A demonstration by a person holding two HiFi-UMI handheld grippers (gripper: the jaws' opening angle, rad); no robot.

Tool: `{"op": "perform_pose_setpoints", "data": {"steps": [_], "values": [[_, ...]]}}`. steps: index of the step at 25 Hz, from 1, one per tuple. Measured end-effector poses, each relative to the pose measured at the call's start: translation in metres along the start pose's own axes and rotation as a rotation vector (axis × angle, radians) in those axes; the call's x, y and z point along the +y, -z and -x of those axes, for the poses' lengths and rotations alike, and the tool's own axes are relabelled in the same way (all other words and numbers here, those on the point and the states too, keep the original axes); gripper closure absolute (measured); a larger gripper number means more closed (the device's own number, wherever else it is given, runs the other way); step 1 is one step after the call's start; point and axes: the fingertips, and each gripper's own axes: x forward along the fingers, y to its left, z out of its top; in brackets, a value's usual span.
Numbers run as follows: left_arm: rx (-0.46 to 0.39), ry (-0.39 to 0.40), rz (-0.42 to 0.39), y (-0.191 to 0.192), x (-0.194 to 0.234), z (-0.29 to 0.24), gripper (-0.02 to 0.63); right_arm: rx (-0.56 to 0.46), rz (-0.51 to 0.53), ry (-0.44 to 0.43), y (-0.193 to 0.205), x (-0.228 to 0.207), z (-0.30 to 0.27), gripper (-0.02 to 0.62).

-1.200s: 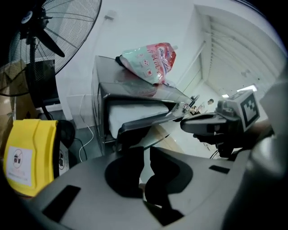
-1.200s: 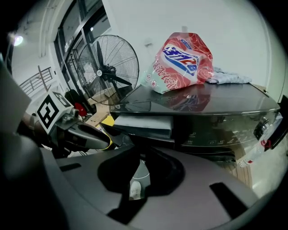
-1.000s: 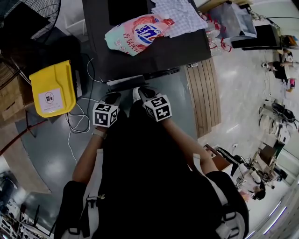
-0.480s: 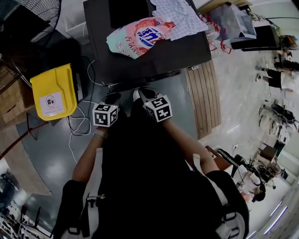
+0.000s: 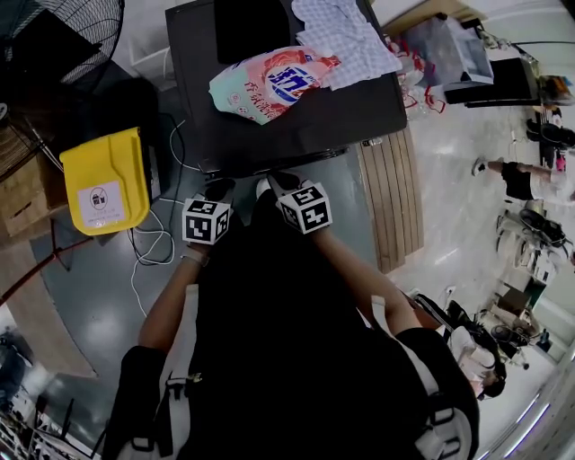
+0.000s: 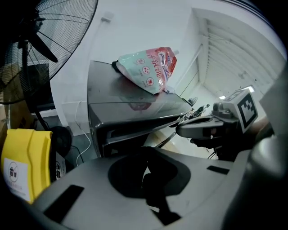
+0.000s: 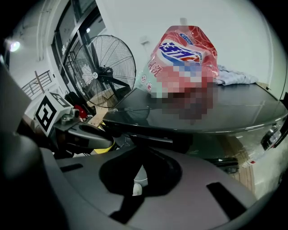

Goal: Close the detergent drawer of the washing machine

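Observation:
The dark washing machine (image 5: pixel 359 103) stands ahead of me, seen from above. Its detergent drawer (image 6: pixel 135 128) sits in the upper front panel and looks about level with that panel. My left gripper (image 5: pixel 216 190) and right gripper (image 5: pixel 274 184) are side by side just before that front edge, both shut with nothing between their jaws. In the left gripper view the left gripper (image 6: pixel 146 179) points at the panel, with the right gripper (image 6: pixel 198 128) to its right. From the right gripper (image 7: pixel 137 179) the machine's front edge shows close ahead. Whether either one touches the drawer is hidden.
A pink and green detergent pouch (image 5: pixel 269 83) and a checked cloth (image 5: pixel 346 36) lie on the machine's lid. Left of the machine are a yellow container (image 5: pixel 103 180), loose cables (image 5: pixel 153 243) and a standing fan (image 5: pixel 54 27). A wooden pallet (image 5: pixel 391 202) leans at the right.
Both grippers have moved a little toward the machine's front. The pale strip that stuck out at the front edge a second ago no longer shows.

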Motion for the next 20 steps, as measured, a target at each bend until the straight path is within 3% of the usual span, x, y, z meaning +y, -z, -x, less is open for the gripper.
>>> {"op": "perform_pose_setpoints", "data": {"steps": [14,20], "values": [[0.063,0.051,0.056,0.005,0.001,-0.012,0.595,0.077,0.040,-0.085,0.002,0.007,-0.011,0.580],[0.055,0.034,0.080,-0.007,0.013,-0.014,0.597,0.102,0.053,-0.108,-0.007,0.002,-0.020,0.581]]}}
